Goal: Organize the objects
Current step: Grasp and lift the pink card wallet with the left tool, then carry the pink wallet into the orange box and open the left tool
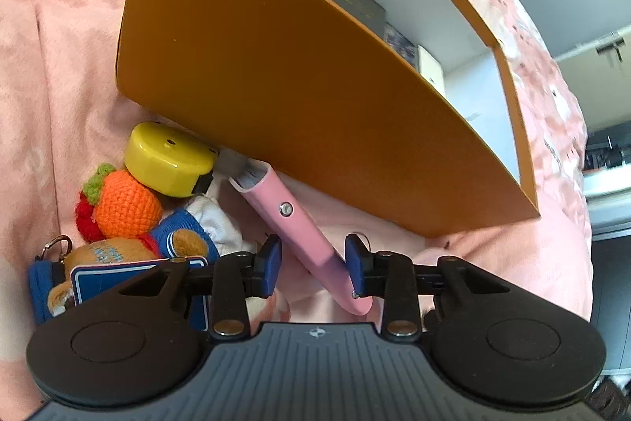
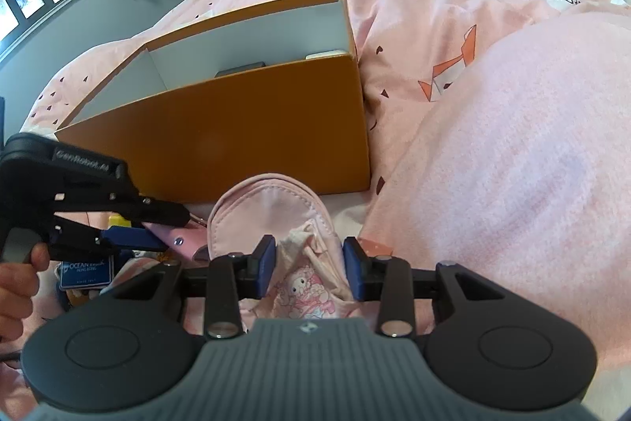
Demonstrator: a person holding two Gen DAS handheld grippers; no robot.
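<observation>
On a bed draped in a pink duvet, I am working both grippers in front of an orange cardboard box, open-topped and already holding a grey case and other small flat items.

At six o'clock from the box wall, my left gripper is straddling a pink tube-shaped case; its jaws are standing partly open, the right pad touching the case, the left pad apart from it, so nothing is truly gripped.

My right gripper is hovering, jaws wide apart, on either side of a pink cartoon-print pouch lying against the box front; whether the pads touch it, I cannot tell.

At nine o'clock from the pink case are sitting a yellow tape measure, a crocheted orange fruit and a plush bear keychain.

The risk, as I judge it: a one-sided pinch could roll the case away, or soft pouch fabric could slip out while clearing the tall box wall.

Both grippers are pointing forward and downward, the left one entering the right wrist view at nine o'clock.
</observation>
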